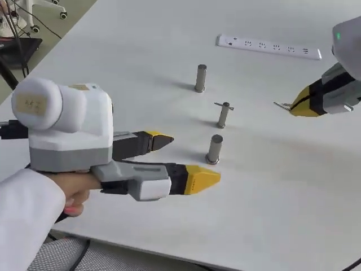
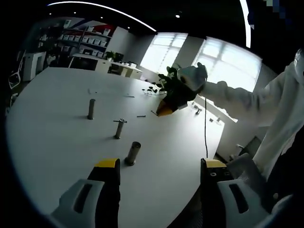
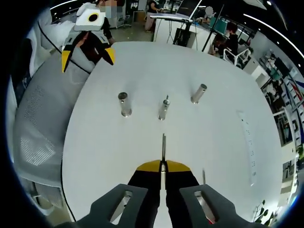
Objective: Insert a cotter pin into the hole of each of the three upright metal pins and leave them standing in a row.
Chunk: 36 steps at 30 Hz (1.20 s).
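Three upright metal pins stand in a row on the white table: the far pin, the middle pin with a cotter pin through its top, and the near pin. My left gripper is open, just left of the near pin, nothing between its fingers. My right gripper hovers to the right of the row, shut on a cotter pin that sticks out forward toward the middle pin. The cotter pin's tip shows in the head view.
A white power strip lies at the table's far side. Another cotter pin lies on the table near the right gripper. Chair legs and cables sit beyond the table's left edge.
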Each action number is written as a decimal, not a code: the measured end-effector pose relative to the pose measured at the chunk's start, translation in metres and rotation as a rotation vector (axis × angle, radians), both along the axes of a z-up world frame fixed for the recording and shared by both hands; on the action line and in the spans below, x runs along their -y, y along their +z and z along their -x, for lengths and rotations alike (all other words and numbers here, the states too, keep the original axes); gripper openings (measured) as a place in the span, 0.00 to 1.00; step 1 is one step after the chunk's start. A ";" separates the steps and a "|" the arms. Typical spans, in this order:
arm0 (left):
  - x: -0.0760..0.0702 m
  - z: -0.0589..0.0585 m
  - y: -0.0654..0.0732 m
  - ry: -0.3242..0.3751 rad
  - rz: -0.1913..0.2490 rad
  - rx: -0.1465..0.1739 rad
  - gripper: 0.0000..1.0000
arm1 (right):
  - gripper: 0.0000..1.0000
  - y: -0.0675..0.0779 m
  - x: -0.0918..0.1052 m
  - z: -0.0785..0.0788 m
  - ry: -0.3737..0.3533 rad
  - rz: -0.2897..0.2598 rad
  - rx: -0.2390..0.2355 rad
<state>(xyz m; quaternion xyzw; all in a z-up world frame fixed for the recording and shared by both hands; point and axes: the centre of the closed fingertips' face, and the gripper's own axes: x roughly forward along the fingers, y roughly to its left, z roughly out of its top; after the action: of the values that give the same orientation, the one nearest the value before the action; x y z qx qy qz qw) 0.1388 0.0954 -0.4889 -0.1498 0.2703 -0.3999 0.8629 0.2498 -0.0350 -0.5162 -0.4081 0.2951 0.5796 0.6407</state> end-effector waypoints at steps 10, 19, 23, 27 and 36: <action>0.020 -0.023 0.013 0.004 0.083 -0.057 0.51 | 0.00 0.008 -0.008 0.027 0.000 -0.095 0.061; 0.048 -0.033 0.012 -0.052 0.092 -0.113 0.37 | 0.00 0.014 -0.019 0.048 0.047 -0.140 0.200; 0.058 -0.038 0.010 -0.062 0.089 -0.132 0.31 | 0.00 0.015 -0.026 0.058 0.069 -0.150 0.239; 0.067 -0.042 0.008 -0.058 0.110 -0.165 0.26 | 0.00 0.018 -0.032 0.065 0.081 -0.168 0.262; 0.081 -0.042 -0.001 -0.067 0.125 -0.232 0.16 | 0.00 0.015 -0.038 0.075 0.110 -0.147 0.312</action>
<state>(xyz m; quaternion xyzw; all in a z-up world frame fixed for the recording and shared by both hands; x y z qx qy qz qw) 0.1807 0.0142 -0.4898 -0.2393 0.3477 -0.4244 0.8011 0.1747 0.0031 -0.5011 -0.4606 0.1263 0.5634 0.6742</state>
